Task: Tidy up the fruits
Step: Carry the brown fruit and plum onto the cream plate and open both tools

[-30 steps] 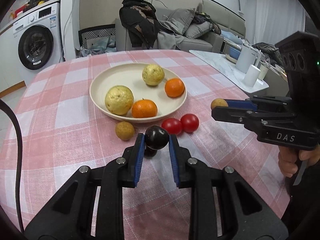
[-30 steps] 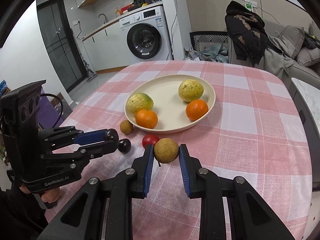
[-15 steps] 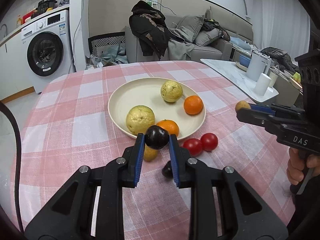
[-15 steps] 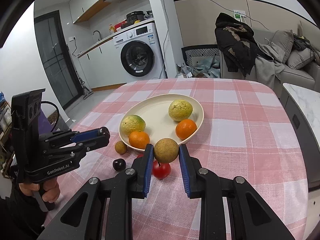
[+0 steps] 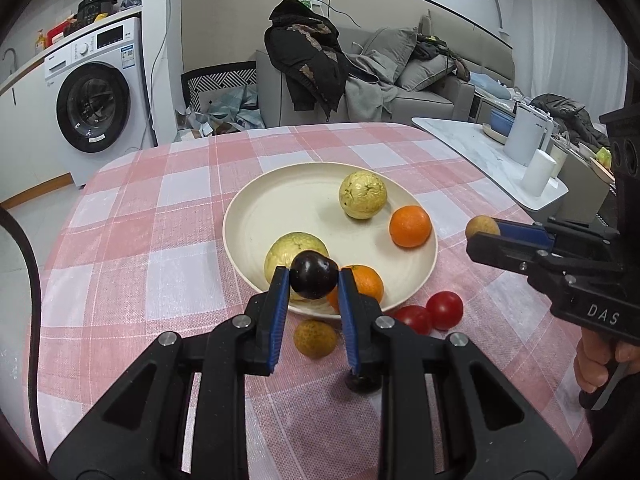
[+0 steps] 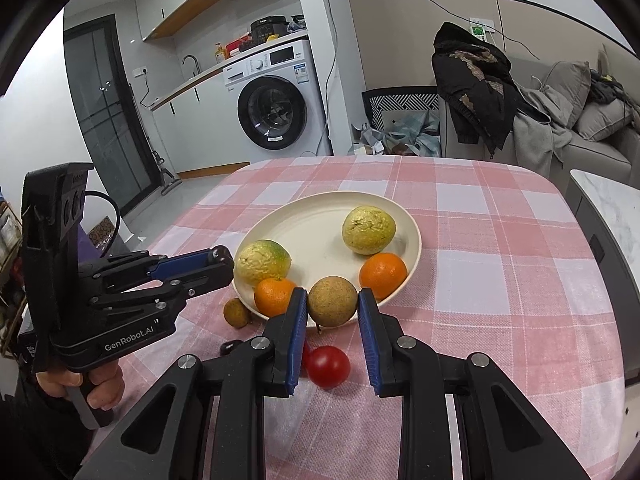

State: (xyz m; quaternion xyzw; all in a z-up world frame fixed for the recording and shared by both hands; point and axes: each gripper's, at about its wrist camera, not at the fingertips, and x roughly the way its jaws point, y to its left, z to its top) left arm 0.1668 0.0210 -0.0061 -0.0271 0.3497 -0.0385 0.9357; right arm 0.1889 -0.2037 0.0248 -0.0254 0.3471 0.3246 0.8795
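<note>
Your left gripper (image 5: 313, 280) clamps a dark plum (image 5: 313, 279) at the plate's (image 5: 256, 216) 6 o'clock rim; your right gripper (image 6: 333, 302) clamps a brown round fruit (image 6: 333, 301) likewise.

Dark fruit (image 5: 362, 383) mostly behind left claw (image 5: 313, 280)

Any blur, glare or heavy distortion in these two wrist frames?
Left wrist view: sharp; fisheye bends the wall lines and blackens the corners; soft highlight on the dark fruit in the left gripper. Right wrist view: equally sharp, same vignette; small glint on the tomato; soft shadows under the plate.
</note>
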